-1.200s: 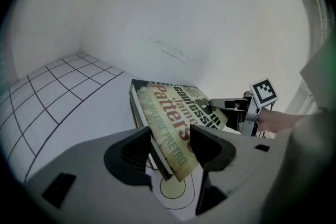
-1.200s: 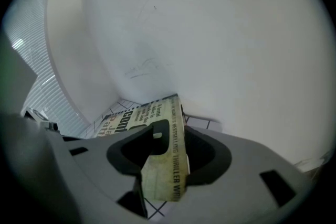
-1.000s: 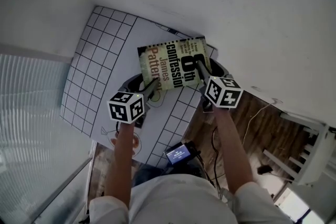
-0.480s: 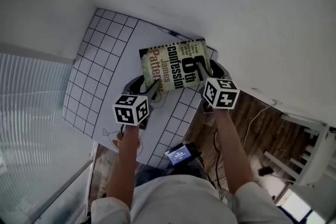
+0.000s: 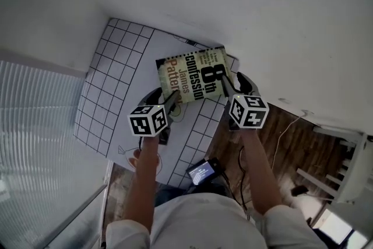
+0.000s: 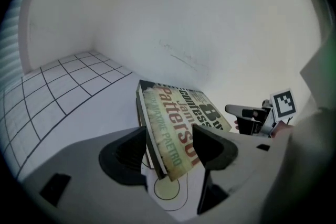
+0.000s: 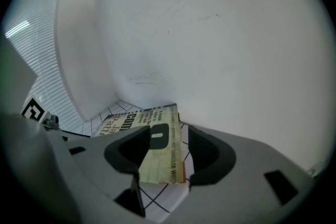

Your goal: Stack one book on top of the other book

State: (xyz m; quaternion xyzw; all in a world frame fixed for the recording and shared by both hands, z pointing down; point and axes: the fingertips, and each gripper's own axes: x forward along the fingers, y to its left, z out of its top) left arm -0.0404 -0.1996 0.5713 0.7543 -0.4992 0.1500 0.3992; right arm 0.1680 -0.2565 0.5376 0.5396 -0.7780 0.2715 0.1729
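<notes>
Tongs: your left gripper (image 6: 170, 136) and right gripper (image 7: 167, 136) have just been opening, pads clear of the Patterson paperback (image 5: 192, 74) between their jaws at the desk's (image 5: 116, 79) far right corner; draw both straight back, no dragging.

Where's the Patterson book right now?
Head view, centre: the book sits cover up at the grid mat's far right corner, beside the white wall.
</notes>
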